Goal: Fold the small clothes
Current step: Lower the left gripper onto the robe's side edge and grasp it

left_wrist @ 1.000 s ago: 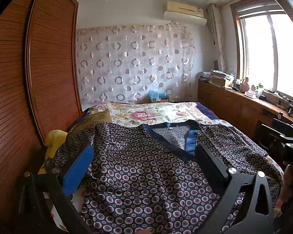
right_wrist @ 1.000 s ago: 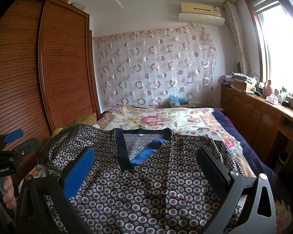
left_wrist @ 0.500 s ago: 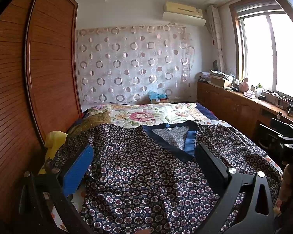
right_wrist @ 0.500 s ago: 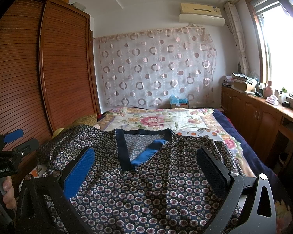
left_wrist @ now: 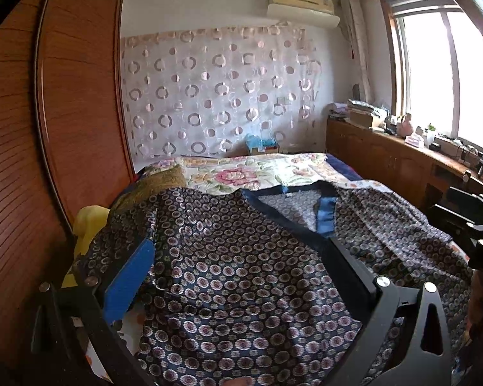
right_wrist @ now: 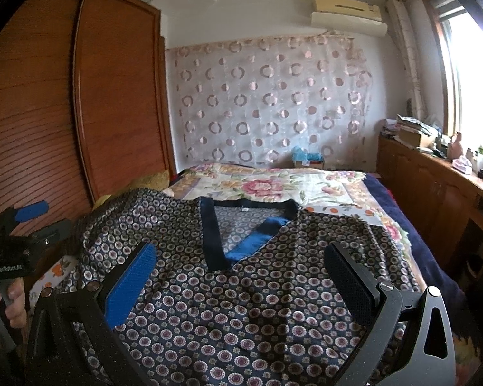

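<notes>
On the bed point(right_wrist: 402, 225) the dotted shirt point(right_wrist: 241, 305) lies flat and unfolded at frame bottom, left gripper point(left_wrist: 238, 276) and right gripper point(right_wrist: 238, 280) spread wide, holding nothing.

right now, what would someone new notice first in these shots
The patterned shirt with a blue V-neck collar, spread flat across the near end of the bed. Both grippers hover open above it, left gripper and right gripper. Behind the bed hangs a sheer circle-print curtain.
</notes>
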{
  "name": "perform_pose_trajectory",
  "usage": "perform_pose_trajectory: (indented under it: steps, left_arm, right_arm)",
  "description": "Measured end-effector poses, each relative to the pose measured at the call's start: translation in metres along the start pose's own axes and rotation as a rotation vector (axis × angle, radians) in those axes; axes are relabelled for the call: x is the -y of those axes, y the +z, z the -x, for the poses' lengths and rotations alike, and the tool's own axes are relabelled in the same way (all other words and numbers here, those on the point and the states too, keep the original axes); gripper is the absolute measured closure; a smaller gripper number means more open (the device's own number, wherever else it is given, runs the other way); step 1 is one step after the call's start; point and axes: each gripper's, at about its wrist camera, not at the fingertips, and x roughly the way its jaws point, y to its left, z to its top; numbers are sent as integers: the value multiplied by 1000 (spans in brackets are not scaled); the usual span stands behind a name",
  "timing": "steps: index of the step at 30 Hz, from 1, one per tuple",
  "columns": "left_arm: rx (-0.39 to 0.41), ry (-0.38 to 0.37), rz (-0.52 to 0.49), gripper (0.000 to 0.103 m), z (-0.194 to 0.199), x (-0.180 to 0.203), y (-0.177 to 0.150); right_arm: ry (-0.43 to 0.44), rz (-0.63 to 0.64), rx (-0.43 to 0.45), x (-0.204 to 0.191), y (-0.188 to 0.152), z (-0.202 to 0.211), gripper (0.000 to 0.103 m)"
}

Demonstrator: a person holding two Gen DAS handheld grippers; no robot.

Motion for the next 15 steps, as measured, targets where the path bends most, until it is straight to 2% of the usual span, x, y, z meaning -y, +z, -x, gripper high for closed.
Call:
perform_pose_trajectory:
  steps: [8, 15]
  left_arm:
    - [-61, 26, 10, 0, -26, -27, -17]
    - [-134, 46, 9, 0, -44, -63, -38]
  right_arm:
    - [53, 51, -52, -4, 1, -24, 0]
    - [122, 73, -150, -5, -5, -48, 0]
